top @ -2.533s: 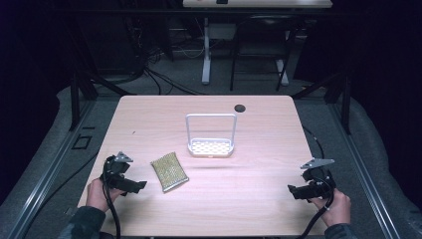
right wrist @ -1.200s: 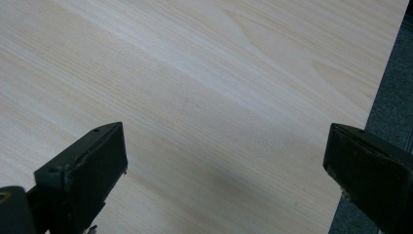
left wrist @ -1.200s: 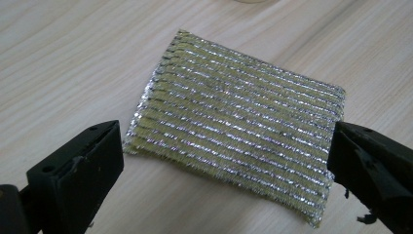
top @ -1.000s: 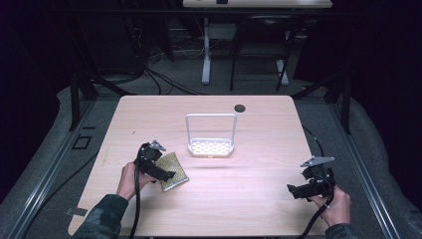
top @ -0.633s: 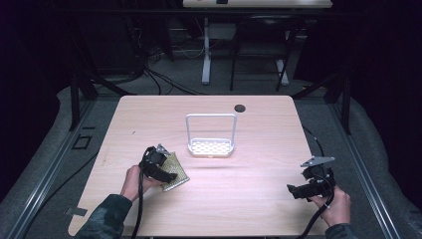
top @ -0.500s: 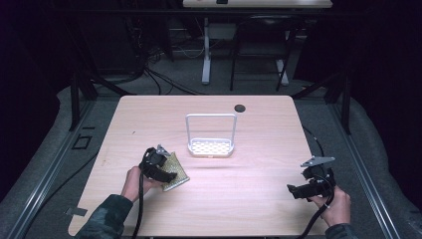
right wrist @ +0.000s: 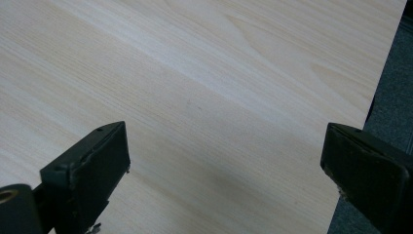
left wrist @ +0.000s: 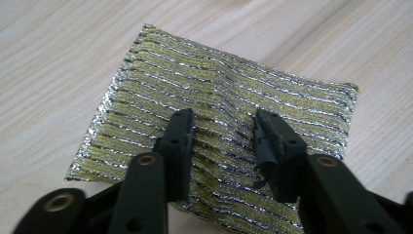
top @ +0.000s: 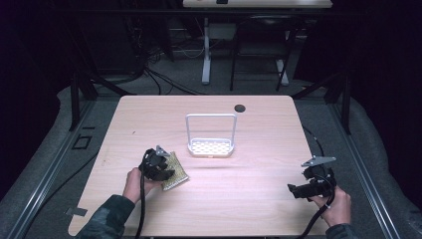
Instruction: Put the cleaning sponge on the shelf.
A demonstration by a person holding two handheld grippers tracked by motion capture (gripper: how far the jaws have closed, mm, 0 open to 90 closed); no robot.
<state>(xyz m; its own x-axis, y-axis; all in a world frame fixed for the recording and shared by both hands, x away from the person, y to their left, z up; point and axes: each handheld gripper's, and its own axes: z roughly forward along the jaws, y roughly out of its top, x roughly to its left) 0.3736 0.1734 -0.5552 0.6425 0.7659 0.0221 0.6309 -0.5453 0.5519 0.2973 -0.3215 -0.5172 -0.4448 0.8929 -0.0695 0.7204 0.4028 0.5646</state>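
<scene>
A flat scouring pad [left wrist: 214, 141] lies on the pale wooden table [top: 249, 199], toward the person's left and a little in front of a white wire rack [top: 211, 135] that stands near the table's middle. The pad is roughly rectangular, woven in yellow-green bands crossed by glinting silver threads that run in wavy lines along its length; its edges are slightly frayed and uneven, and one corner points toward the rack. In the left gripper view the left gripper [left wrist: 223, 127] presses down on the pad with its two black jaws a narrow gap apart, and the fabric between them is puckered into a small raised ridge, so the jaws are pinching a fold of the pad while the rest of it lies flat against the wood. From the high view the left hand [top: 135, 183] holds this gripper tilted down over the pad's near edge. The right gripper [right wrist: 226, 170] sits well apart near the table's right edge, held in the right hand [top: 338, 205], its jaws spread wide over bare wood with nothing between them. A small dark round spot [top: 240, 108] marks the far part of the tabletop.
</scene>
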